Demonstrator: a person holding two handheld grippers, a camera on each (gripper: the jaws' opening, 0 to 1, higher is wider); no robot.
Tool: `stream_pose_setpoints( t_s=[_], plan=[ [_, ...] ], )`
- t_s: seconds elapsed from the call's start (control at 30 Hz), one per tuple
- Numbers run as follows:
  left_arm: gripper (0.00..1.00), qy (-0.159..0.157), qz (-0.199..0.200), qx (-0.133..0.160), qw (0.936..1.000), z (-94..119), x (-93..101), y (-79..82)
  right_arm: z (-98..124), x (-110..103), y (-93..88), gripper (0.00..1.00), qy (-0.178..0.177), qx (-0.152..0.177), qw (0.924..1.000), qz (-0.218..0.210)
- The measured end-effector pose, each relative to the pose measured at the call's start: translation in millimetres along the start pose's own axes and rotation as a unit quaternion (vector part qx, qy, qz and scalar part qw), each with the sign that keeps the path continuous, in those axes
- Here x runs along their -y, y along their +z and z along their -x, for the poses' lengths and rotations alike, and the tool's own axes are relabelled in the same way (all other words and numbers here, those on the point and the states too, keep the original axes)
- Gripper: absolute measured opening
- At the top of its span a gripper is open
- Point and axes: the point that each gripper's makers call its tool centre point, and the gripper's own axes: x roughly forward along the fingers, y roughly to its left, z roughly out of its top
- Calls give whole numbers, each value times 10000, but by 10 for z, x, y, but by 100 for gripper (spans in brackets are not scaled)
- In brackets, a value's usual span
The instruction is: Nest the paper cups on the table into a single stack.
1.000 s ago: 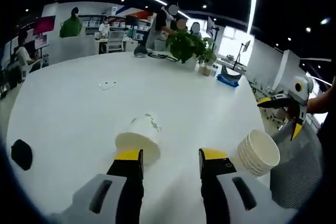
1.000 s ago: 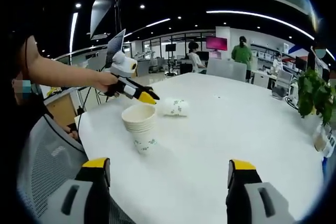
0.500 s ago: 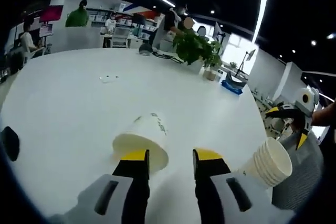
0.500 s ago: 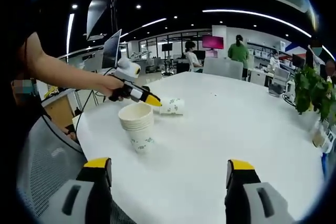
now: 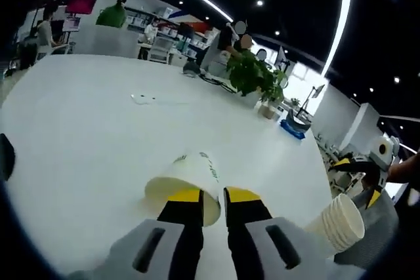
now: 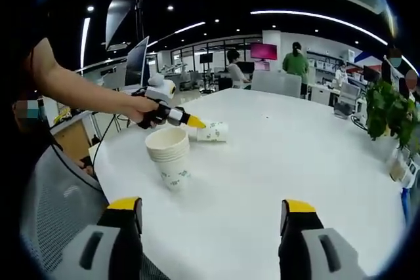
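Observation:
A single white paper cup (image 5: pixel 190 172) lies on its side on the white table (image 5: pixel 79 129), mouth toward me. My left gripper (image 5: pixel 213 196) has its yellow-tipped jaws nearly together, pinching the right side of the cup's rim. A stack of several nested cups (image 5: pixel 341 218) stands upright at the lower right near the table edge. In the right gripper view the stack (image 6: pixel 169 155) stands just in front of the lying cup (image 6: pixel 215 132), where the left gripper (image 6: pixel 195 122) meets its rim. My right gripper (image 6: pixel 207 211) stays open and empty, well back from the stack.
A potted plant (image 5: pixel 252 73) and a blue object (image 5: pixel 295 122) sit at the table's far side. A black item (image 5: pixel 5 155) lies at the left edge. A grey mesh chair (image 6: pixel 59 208) stands by the near table edge. People stand in the background.
My left gripper's jaws have narrowed from wide apart and moved forward onto the lying cup's rim. The right gripper has stayed open and almost still.

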Motion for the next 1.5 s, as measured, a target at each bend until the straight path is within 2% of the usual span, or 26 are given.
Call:
stream_pose_setpoints(
  t_s=[0.1,0.3,0.5,0.87,1.07,1.5],
  plan=[
    [0,-40,100,71,9999,4,-8,14,-2,2,-8,88,-6,-6,10000,-11],
    [0,-81,169,189,9996,50,27,48,-11,-19,-13,88,22,-15,10000,5],
    [0,-168,9,119,9998,122,111,38,-13,-25,2,89,17,26,10000,48],
    [0,-204,-241,-52,9995,363,206,138,-19,-48,55,91,13,91,9997,223],
    [0,-302,-374,16,9988,502,425,261,-8,-24,76,91,-22,136,9996,244],
    [0,-463,-763,11,9960,725,643,495,14,19,116,91,-65,249,9995,157]
  ],
)
